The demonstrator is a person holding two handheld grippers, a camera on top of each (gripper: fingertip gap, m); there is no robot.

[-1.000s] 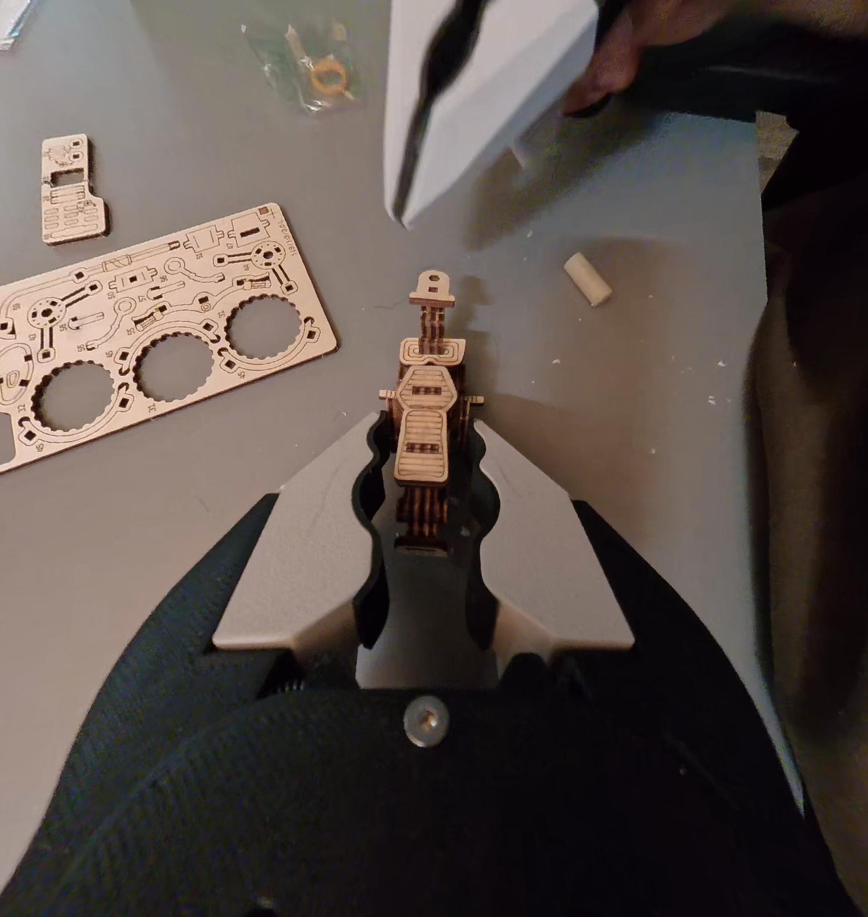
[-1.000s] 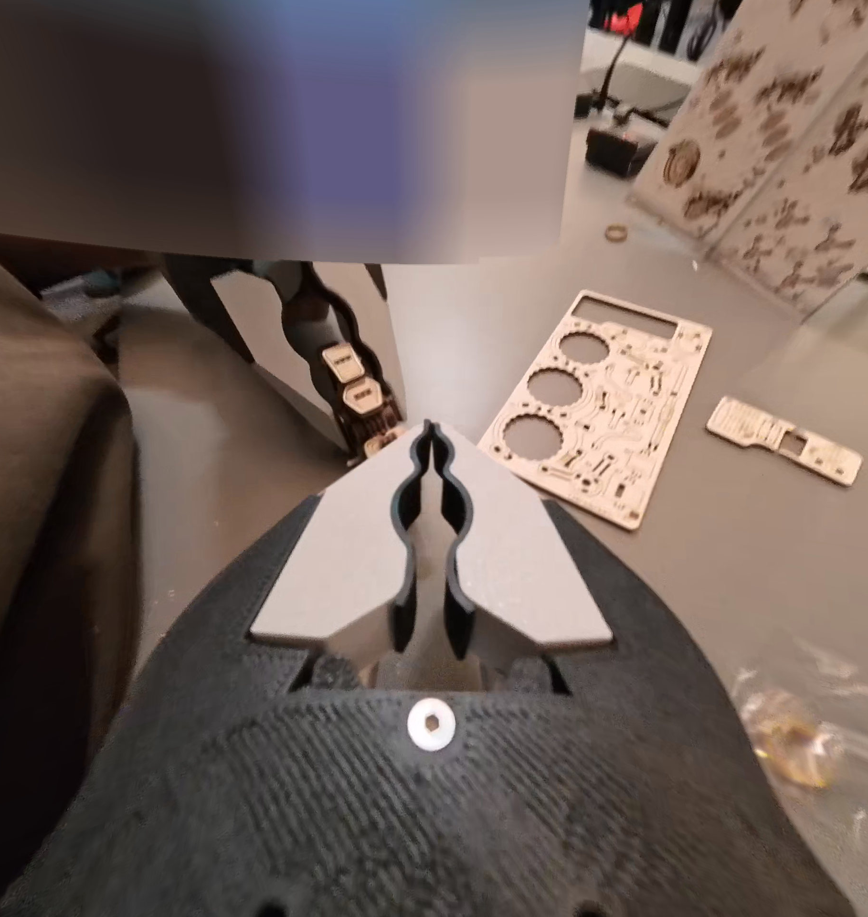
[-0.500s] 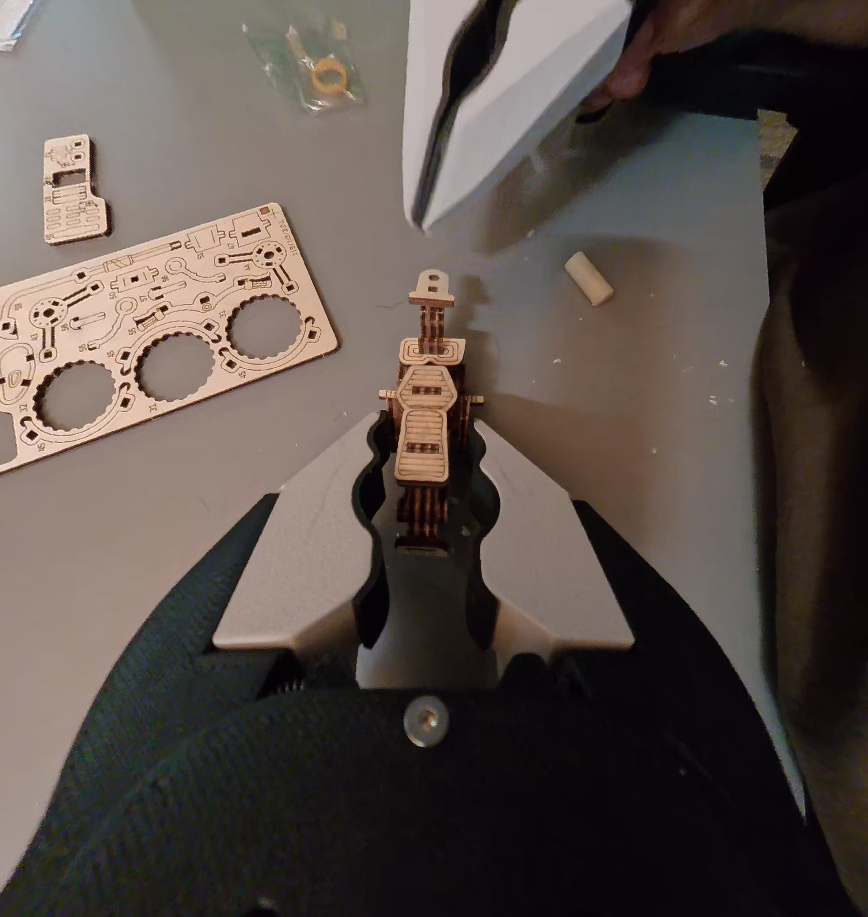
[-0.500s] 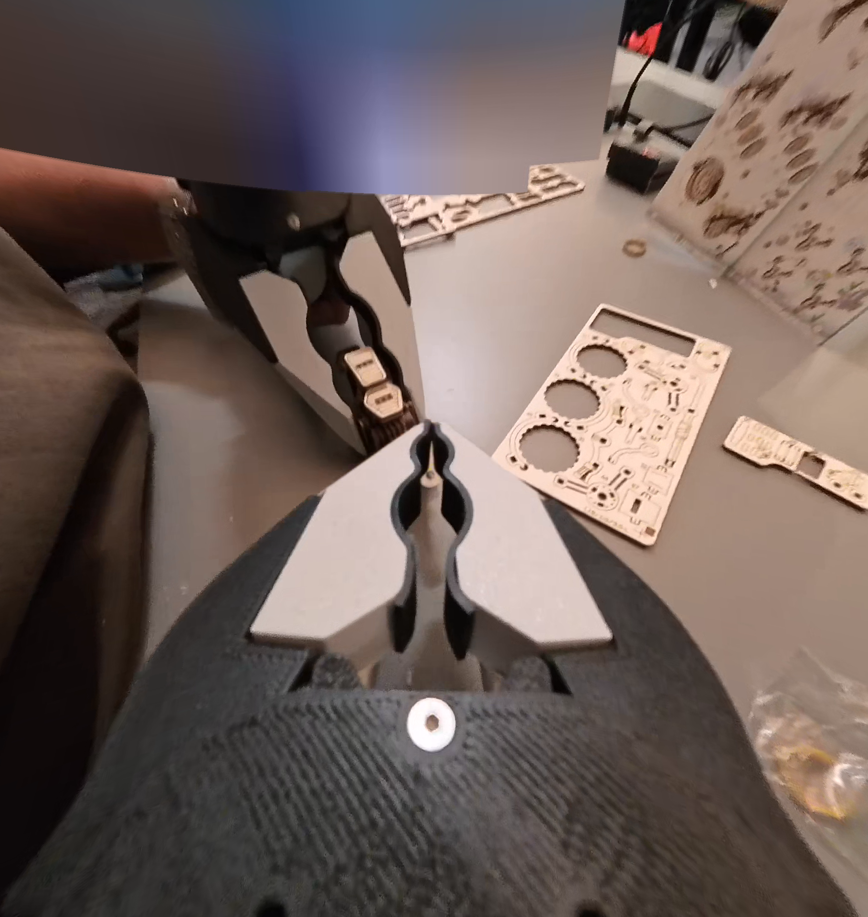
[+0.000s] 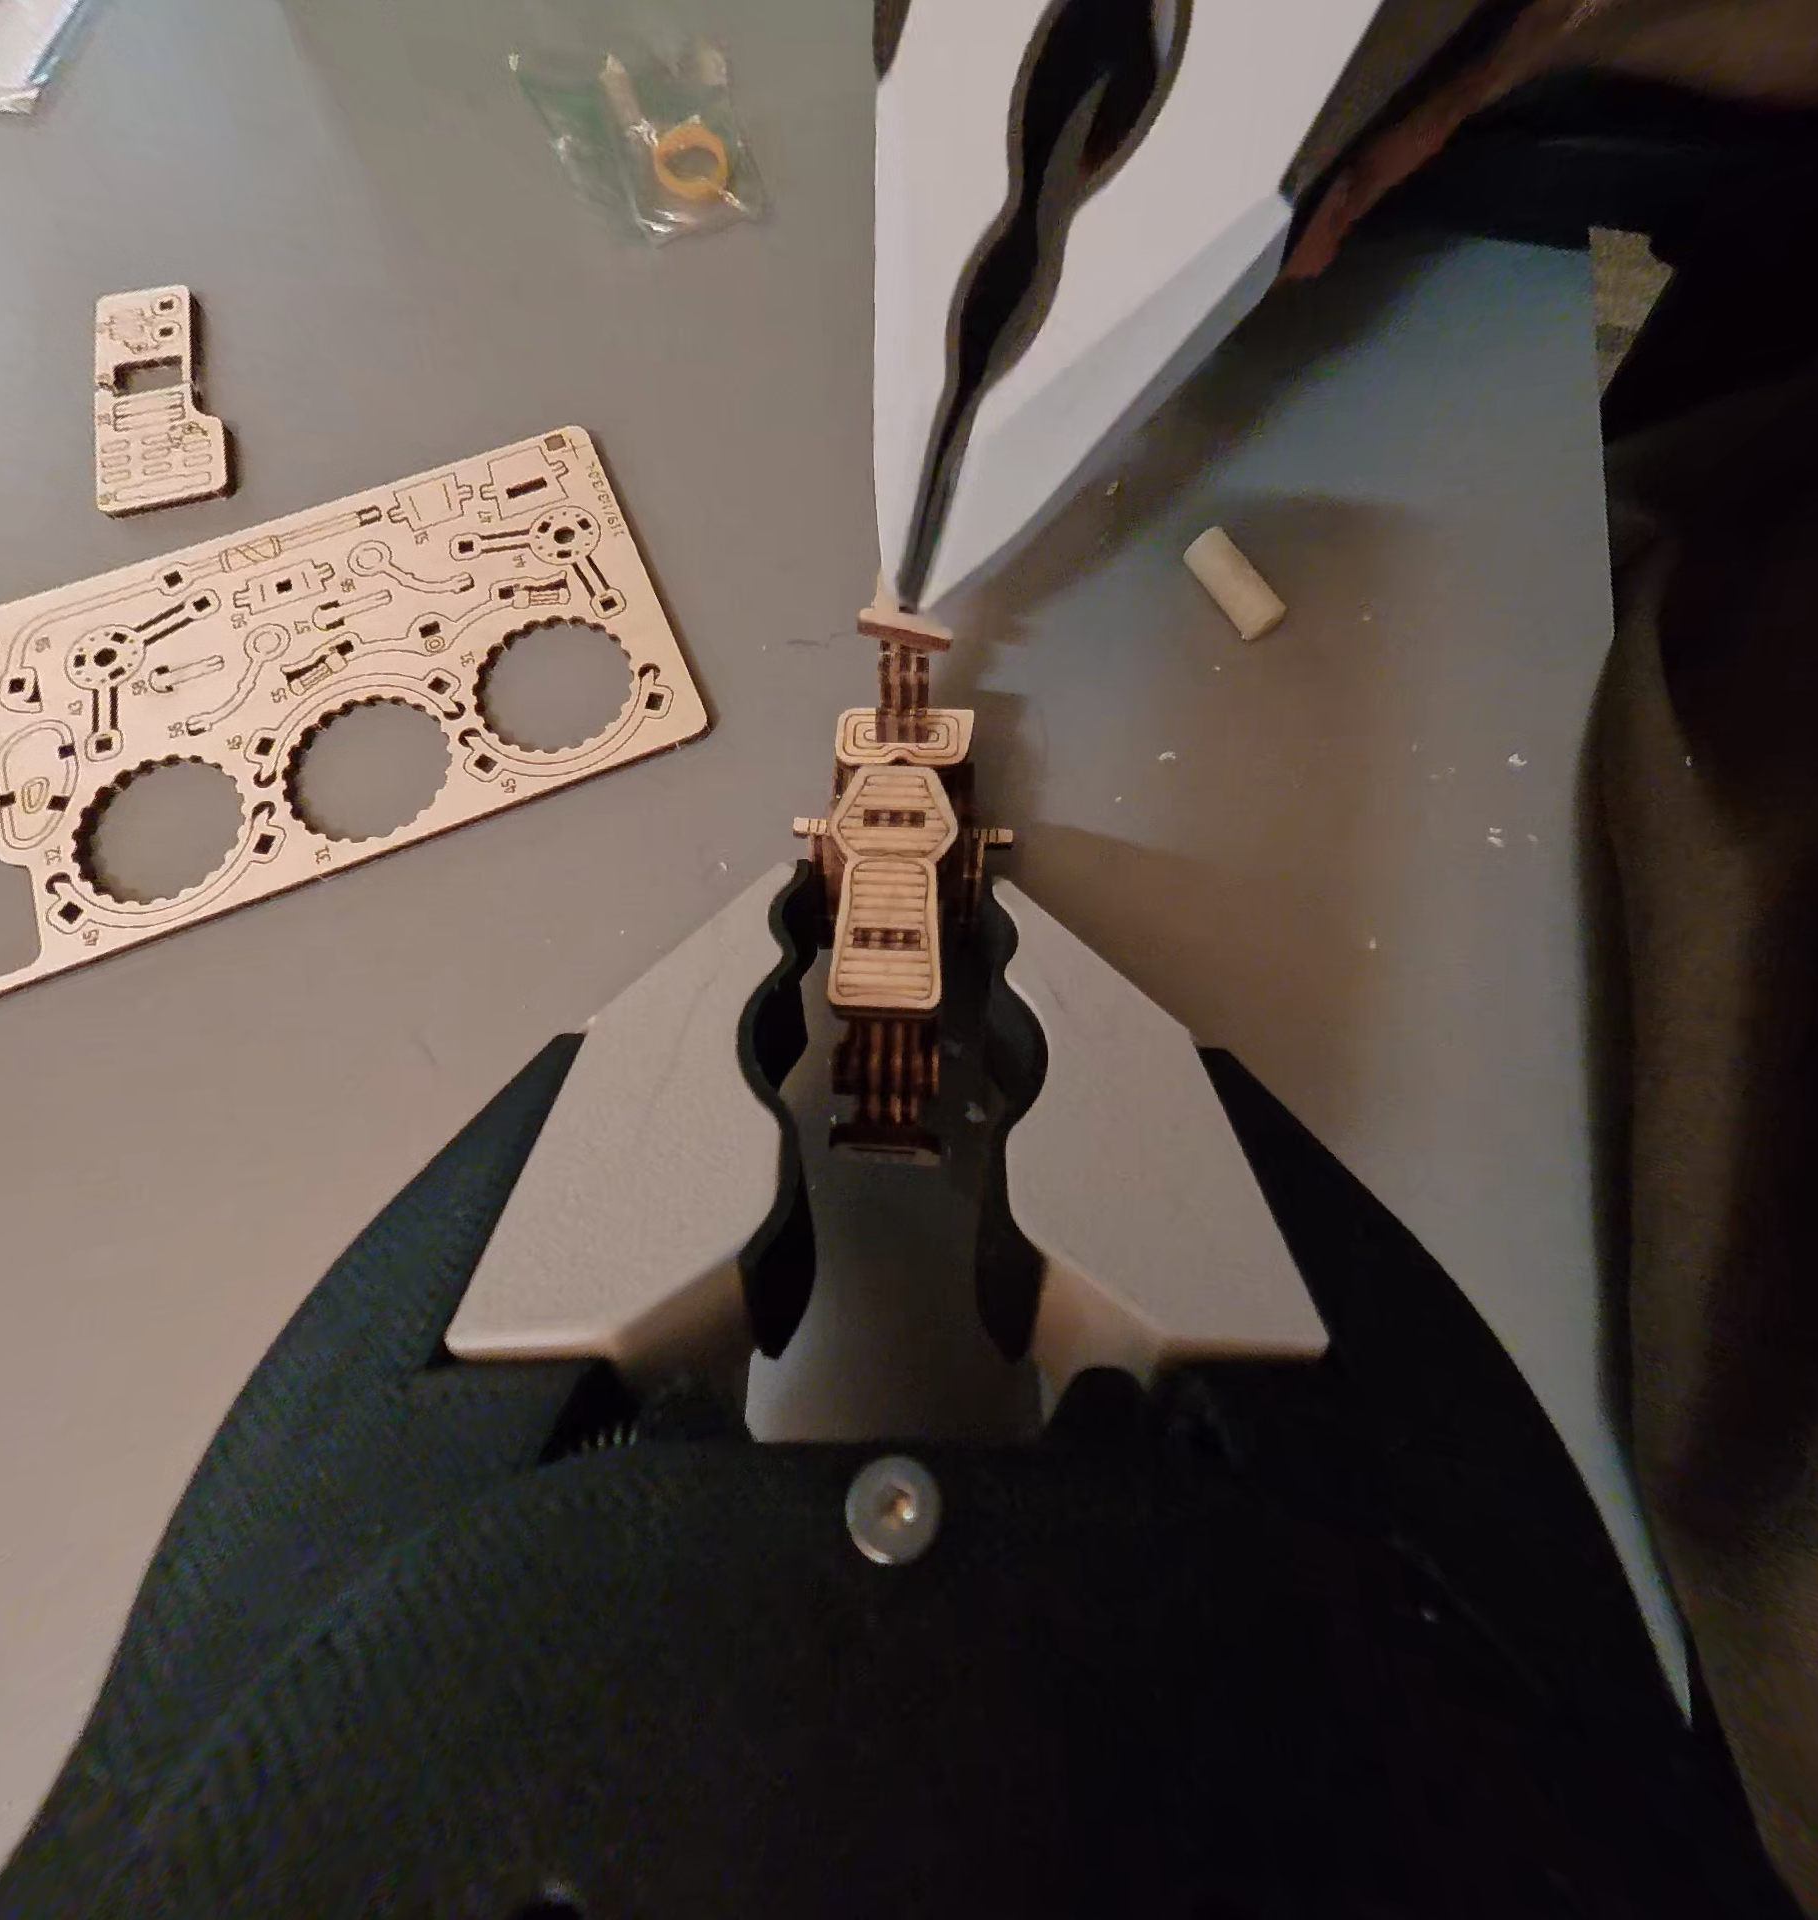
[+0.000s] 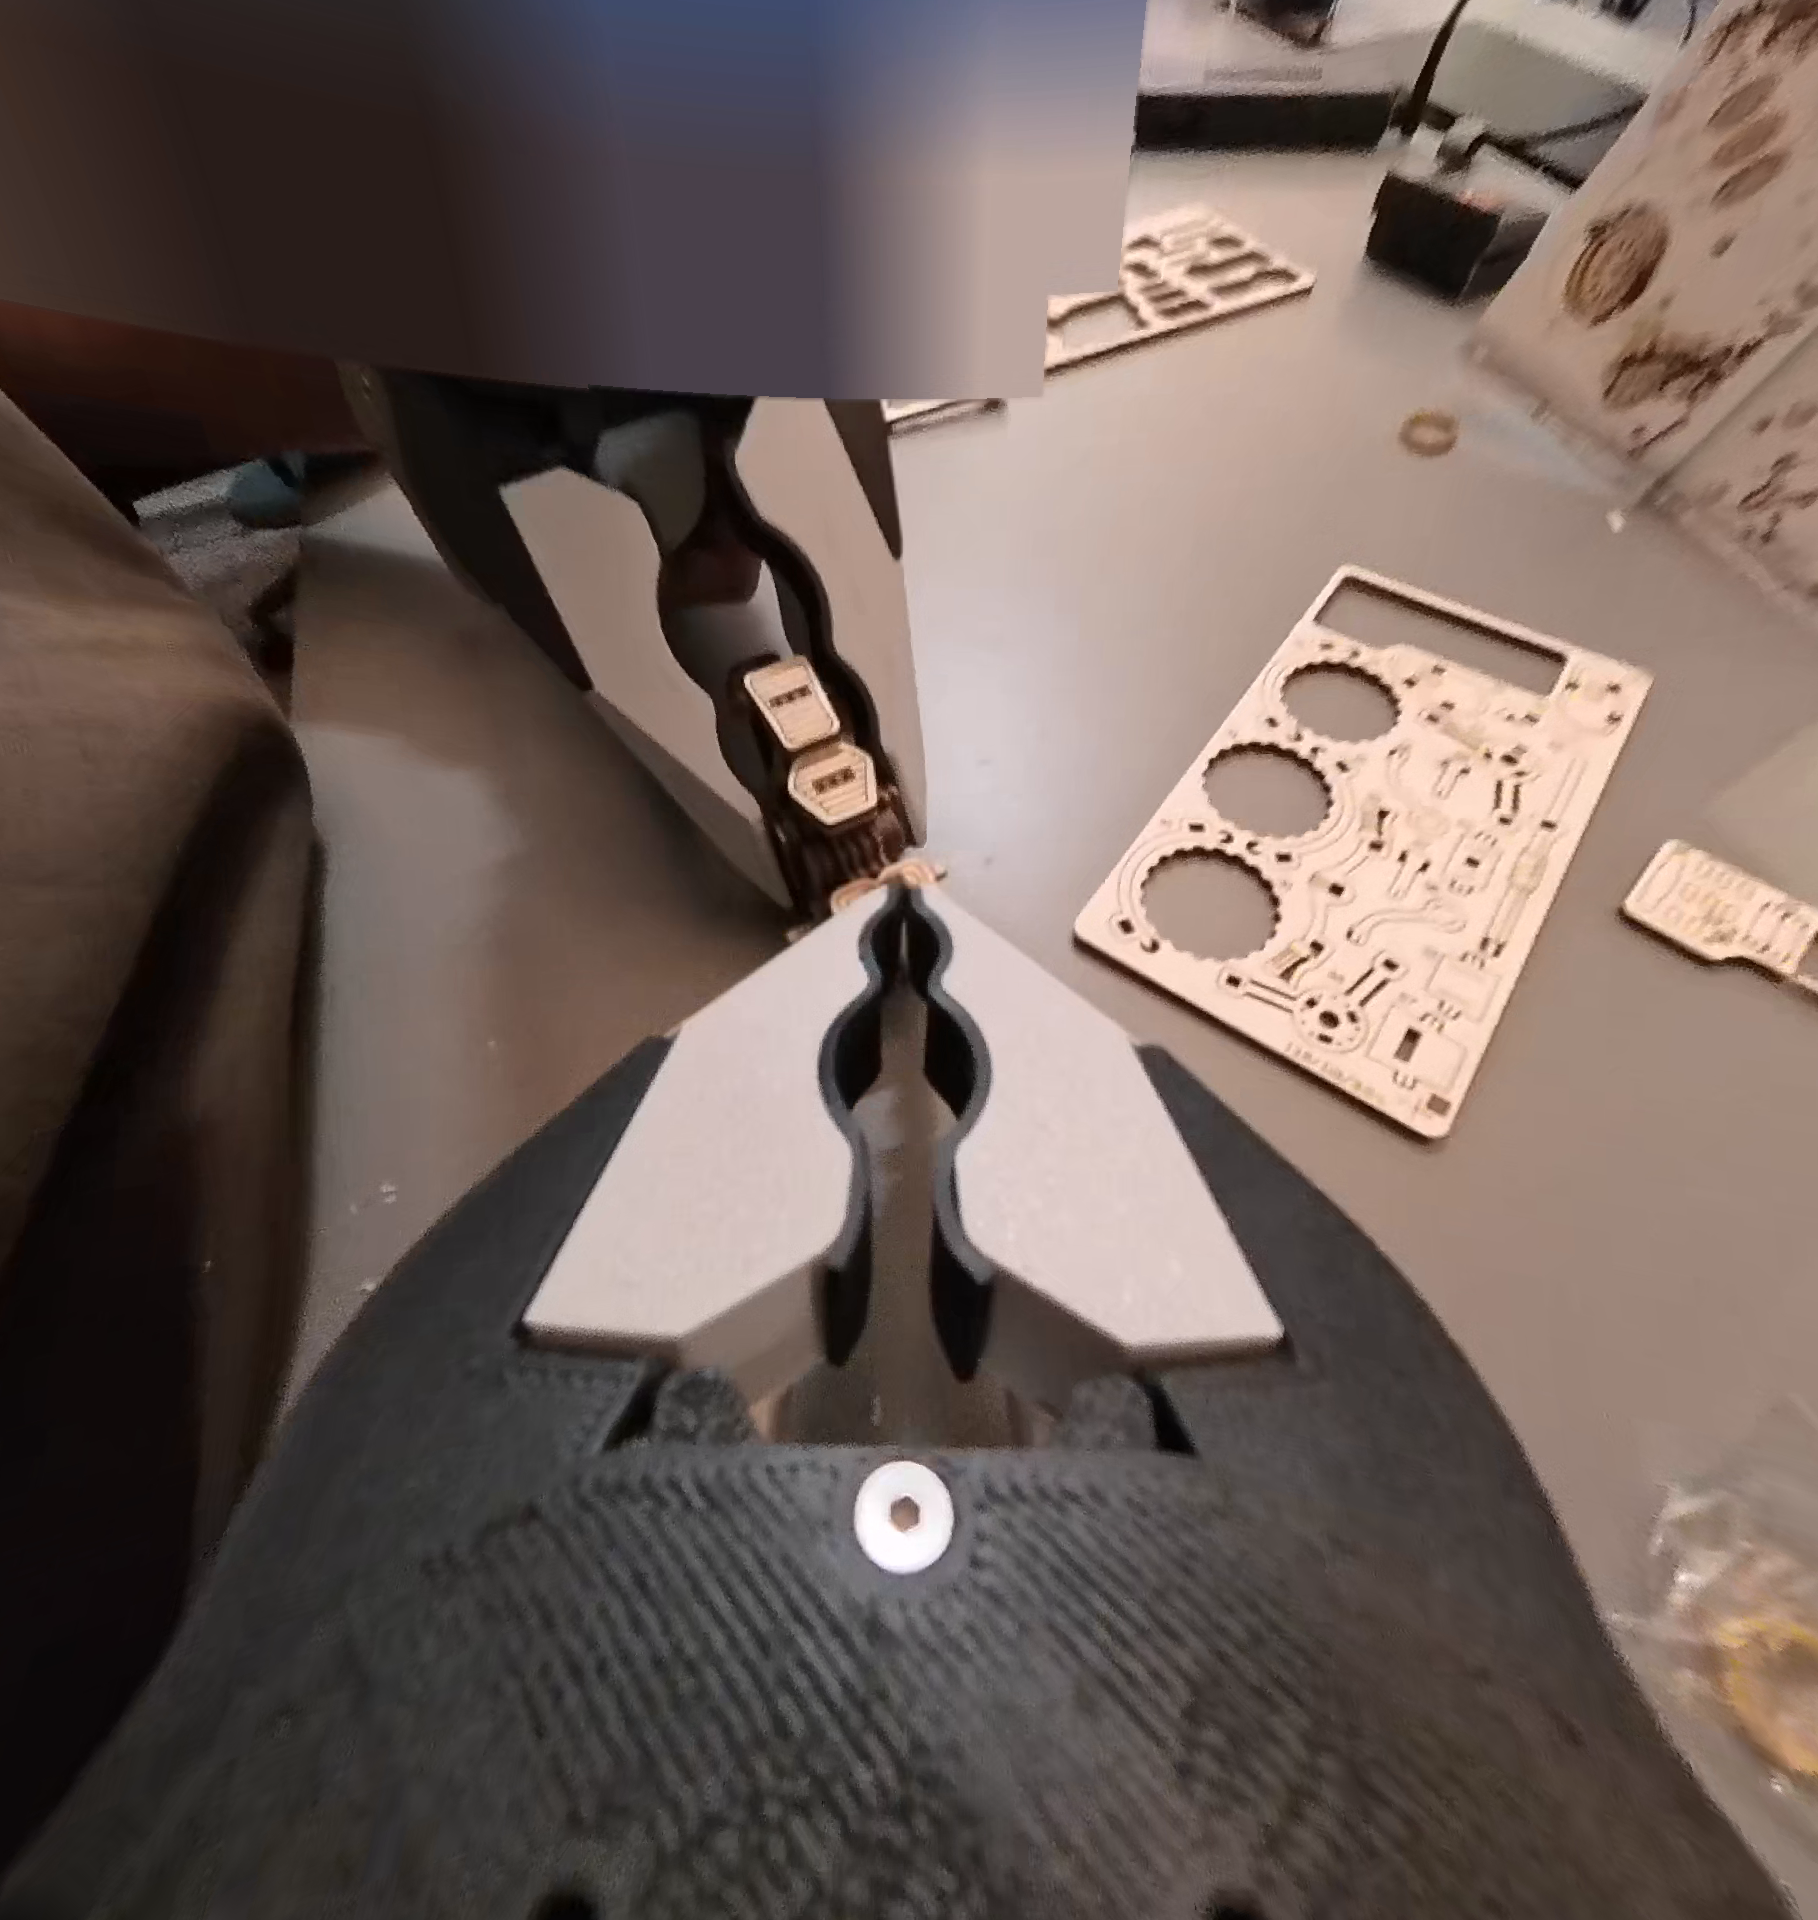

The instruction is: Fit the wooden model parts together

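Note:
A small wooden model (image 5: 884, 914) of layered plywood stands on the grey table (image 5: 365, 1143). My left gripper (image 5: 889, 888) is shut on its sides and holds it upright. My right gripper (image 5: 903, 592) comes down from above, its fingers close together, and its tips touch the small plate at the model's front end. In the right wrist view my right gripper (image 6: 907, 888) meets that front end, with the left gripper (image 6: 853, 862) and the model (image 6: 832, 790) just beyond. I cannot tell whether a thin part sits between the right tips.
A punched wooden sheet (image 5: 313, 727) and a small wooden piece (image 5: 162, 405) lie to the left. A plastic bag with a yellow ring (image 5: 666, 145) lies at the back. A white cylinder (image 5: 1232, 582) lies right of the model, near the table edge (image 5: 1601, 727). More sheets (image 6: 1175, 281) lie farther off.
My right gripper has come down and toward the model, and its tips now touch the model's front plate. My left gripper and the model have stayed still.

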